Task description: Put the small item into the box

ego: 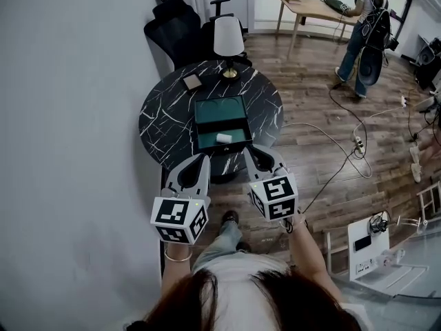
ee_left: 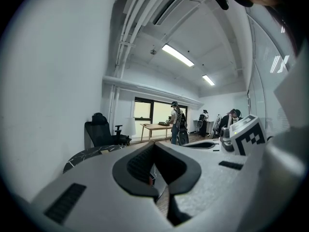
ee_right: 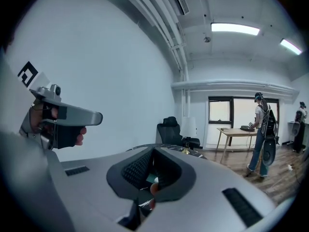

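The right gripper (ee_right: 154, 151) is clenched on nothing, its ribbed black pads (ee_right: 135, 168) meeting at the tips inside smooth grey shells. The left gripper (ee_left: 154, 149) is clenched and empty as well, with the same dark ribbed lining. In the head view both are held side by side, apart from each other, just short of the near edge of the table. Each carries a white cube printed with black square markers, left (ego: 179, 219) and right (ego: 274, 197).

Beyond the tips stands a round table (ego: 158, 116) with a black marble top veined in white. At its middle lies an open rectangular box (ego: 220, 102), dark outside and lined in deep green. The small white item (ego: 224, 138), a short blocky piece, rests inside the half of the box nearer the person, touched by neither gripper.

At the far rim stand a lamp (ego: 229, 38) with a white tapered shade on a brass-coloured foot and, beside it, a small flat square object (ego: 192, 81). Behind the table is a black office chair (ego: 176, 26). The floor (ego: 310, 102) is wood plank with cables trailing across it.
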The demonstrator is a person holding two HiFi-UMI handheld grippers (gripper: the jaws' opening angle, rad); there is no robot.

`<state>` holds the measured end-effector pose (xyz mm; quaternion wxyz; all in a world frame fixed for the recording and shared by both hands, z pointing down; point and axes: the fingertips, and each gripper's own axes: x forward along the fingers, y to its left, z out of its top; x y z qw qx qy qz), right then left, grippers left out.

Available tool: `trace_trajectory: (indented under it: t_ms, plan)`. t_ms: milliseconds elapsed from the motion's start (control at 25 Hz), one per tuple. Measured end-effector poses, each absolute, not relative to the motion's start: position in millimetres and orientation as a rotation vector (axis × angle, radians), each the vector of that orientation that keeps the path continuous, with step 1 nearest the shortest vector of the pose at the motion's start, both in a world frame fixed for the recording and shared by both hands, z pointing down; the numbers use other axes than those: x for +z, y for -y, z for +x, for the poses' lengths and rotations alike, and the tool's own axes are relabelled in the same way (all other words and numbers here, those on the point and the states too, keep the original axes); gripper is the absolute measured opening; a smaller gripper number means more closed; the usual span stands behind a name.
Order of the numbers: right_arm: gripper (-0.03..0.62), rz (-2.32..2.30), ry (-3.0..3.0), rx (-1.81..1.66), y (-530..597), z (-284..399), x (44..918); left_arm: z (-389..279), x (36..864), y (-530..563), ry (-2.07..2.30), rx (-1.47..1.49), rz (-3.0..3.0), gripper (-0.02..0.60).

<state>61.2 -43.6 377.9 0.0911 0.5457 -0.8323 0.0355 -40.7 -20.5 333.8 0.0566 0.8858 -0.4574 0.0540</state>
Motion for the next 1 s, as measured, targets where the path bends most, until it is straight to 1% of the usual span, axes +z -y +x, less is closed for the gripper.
trace_trajectory:
  t_ms: [1000]
  plan:
    - [0.026,1.703,2.573,0.035,-25.1,76.7,340.6,-27.8,330.0,-27.0,1.403,0.169,2.713,0.008]
